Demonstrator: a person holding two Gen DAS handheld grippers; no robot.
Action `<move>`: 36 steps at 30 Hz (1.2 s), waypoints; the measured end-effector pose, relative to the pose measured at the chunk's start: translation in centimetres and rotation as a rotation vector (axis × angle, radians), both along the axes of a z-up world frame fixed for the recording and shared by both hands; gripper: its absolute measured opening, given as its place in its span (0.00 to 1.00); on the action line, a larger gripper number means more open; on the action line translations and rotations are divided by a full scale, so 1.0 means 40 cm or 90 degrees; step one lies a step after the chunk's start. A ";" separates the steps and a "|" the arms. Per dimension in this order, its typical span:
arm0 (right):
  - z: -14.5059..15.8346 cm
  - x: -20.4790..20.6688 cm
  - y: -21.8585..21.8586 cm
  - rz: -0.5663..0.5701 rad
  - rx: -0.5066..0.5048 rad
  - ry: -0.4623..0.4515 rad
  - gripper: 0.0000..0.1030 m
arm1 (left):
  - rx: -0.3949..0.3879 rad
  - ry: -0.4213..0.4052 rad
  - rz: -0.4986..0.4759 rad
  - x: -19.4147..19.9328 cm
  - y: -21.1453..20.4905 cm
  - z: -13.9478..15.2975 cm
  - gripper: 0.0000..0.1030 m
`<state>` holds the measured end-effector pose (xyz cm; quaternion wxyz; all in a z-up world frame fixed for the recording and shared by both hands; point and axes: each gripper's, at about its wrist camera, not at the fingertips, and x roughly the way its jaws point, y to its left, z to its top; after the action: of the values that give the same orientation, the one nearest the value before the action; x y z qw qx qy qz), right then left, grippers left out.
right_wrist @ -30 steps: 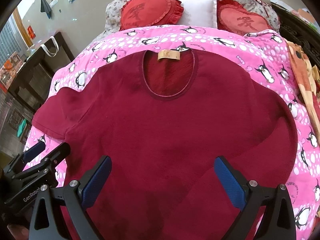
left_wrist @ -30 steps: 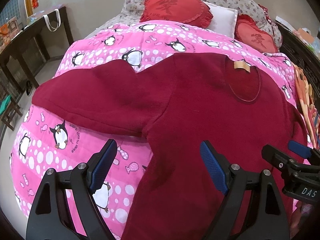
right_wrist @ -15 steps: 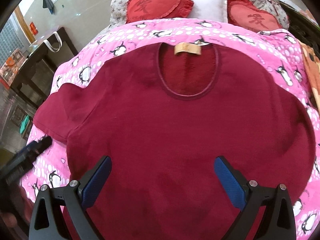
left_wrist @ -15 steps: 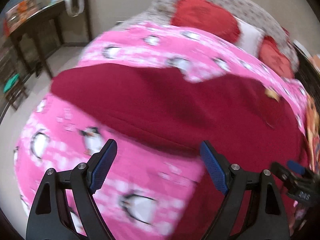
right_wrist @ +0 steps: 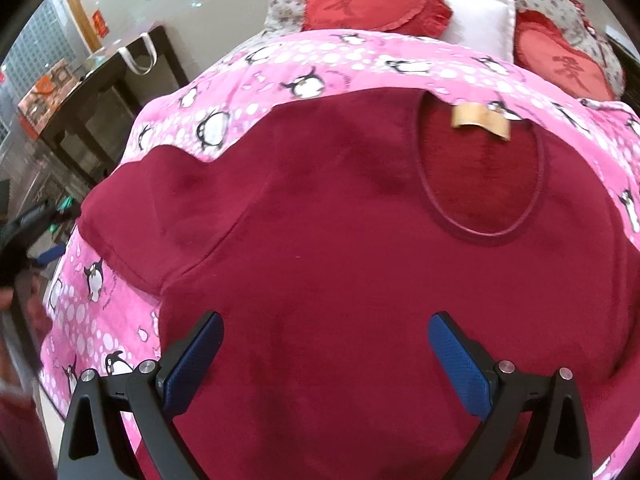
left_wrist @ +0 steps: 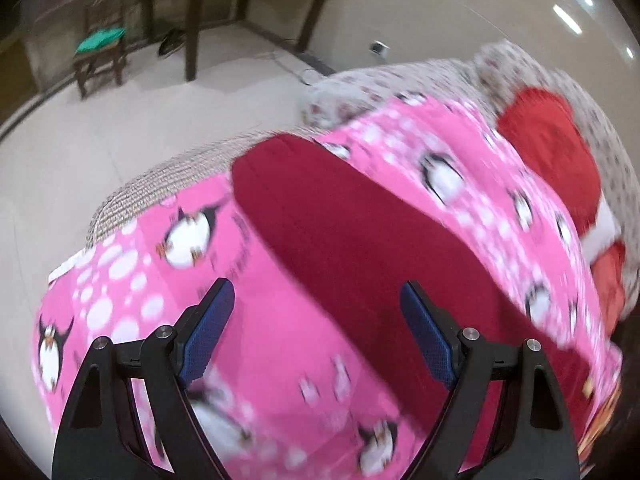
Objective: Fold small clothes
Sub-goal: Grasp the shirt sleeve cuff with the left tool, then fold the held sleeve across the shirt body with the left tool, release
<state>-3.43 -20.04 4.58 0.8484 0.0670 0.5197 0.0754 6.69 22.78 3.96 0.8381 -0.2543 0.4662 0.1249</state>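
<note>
Two heart-shaped red cushions (right_wrist: 376,0) flank a white pillow (right_wrist: 480,16) at the head of the bed, and a dark side table (right_wrist: 100,96) stands off its edge. The maroon top (right_wrist: 360,240) lies flat on the pink penguin quilt (right_wrist: 320,64), soft and fleecy, with a round neckline and a tan label (right_wrist: 480,118). My right gripper (right_wrist: 326,358) hangs spread wide over its body, holding nothing. My left gripper (left_wrist: 318,328), equally wide and empty, hovers above the sleeve (left_wrist: 340,232); that view is blurred.
</note>
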 end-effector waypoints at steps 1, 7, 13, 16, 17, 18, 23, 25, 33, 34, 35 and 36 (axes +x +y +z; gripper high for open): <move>-0.004 0.003 0.007 0.005 0.001 0.003 0.99 | -0.008 0.000 0.008 0.009 0.013 -0.005 0.83; -0.029 0.019 0.035 0.022 0.008 0.022 0.99 | -0.012 0.018 0.045 0.079 0.076 -0.043 0.83; -0.045 0.032 0.057 0.035 0.014 0.031 0.99 | 0.017 0.013 0.050 0.110 0.083 -0.053 0.70; -0.045 0.032 0.061 0.035 0.018 0.031 0.99 | 0.035 0.019 0.058 0.118 0.082 -0.056 0.52; -0.042 0.032 0.061 0.035 0.018 0.031 0.99 | 0.037 0.019 0.064 0.119 0.085 -0.057 0.48; -0.041 0.032 0.061 0.035 0.018 0.031 0.99 | 0.031 0.016 0.070 0.119 0.089 -0.058 0.40; -0.033 0.027 0.049 0.029 0.024 0.028 0.99 | -0.056 -0.020 0.070 0.107 0.116 -0.050 0.10; -0.025 0.021 0.034 0.022 0.029 0.026 0.99 | -0.066 -0.046 0.054 0.091 0.105 -0.022 0.10; 0.004 0.010 -0.032 -0.021 0.059 0.013 0.99 | -0.115 -0.138 -0.118 0.006 -0.113 0.120 0.09; 0.011 0.008 -0.040 -0.026 0.060 0.010 0.99 | -0.121 -0.142 -0.144 -0.004 -0.152 0.129 0.09; 0.015 0.009 -0.048 -0.030 0.061 0.007 0.99 | -0.127 -0.146 -0.167 -0.012 -0.185 0.136 0.09; 0.020 0.006 -0.059 -0.036 0.063 0.005 0.99 | -0.137 -0.149 -0.206 -0.027 -0.243 0.141 0.09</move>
<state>-3.19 -22.40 5.38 0.8440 0.1236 0.5163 0.0767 5.61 13.05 9.61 0.8635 -0.2771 0.4113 -0.0916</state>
